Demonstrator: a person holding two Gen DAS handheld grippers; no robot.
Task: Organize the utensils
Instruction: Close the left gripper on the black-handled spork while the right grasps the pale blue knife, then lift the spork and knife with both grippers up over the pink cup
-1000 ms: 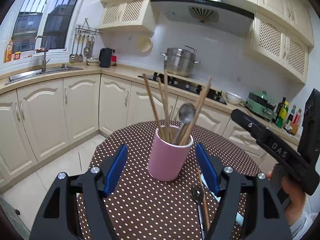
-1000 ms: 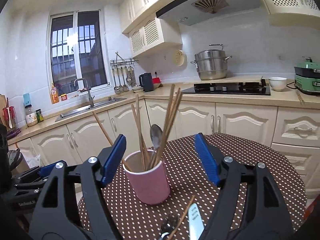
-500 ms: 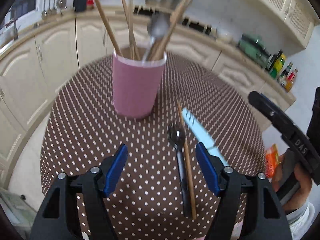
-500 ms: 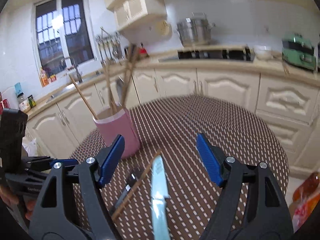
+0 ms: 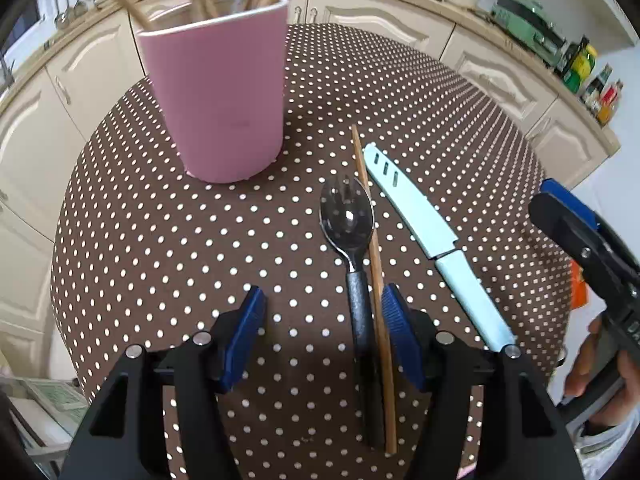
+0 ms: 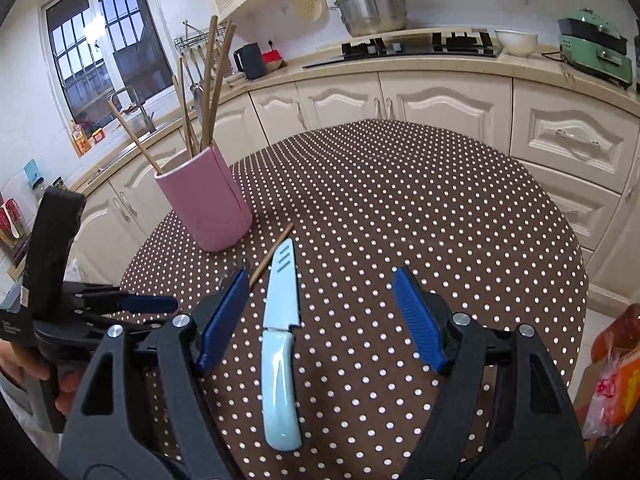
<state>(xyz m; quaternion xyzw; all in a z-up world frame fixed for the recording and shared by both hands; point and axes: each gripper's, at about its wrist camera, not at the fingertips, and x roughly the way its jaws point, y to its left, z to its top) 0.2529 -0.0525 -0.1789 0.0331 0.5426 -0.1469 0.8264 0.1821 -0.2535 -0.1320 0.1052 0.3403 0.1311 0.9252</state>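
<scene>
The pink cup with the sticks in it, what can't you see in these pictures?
- Pink cylindrical cup, left wrist view: stick tops cut off by the frame's upper edge.
- Inside the cup: hidden by its wall, both views.
- Black-handled metal spork, right wrist view: hidden behind the right gripper finger.

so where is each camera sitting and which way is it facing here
Left wrist: on the left gripper, tilted steeply down at the spork, loose chopstick and pink cup; the right gripper and its hand show at the right edge.
Right wrist: on the right gripper, looking less steeply across the dotted table with the knife between open jaws; the left gripper shows at the left edge.
Shared: cup, knife, chopstick, table.
</scene>
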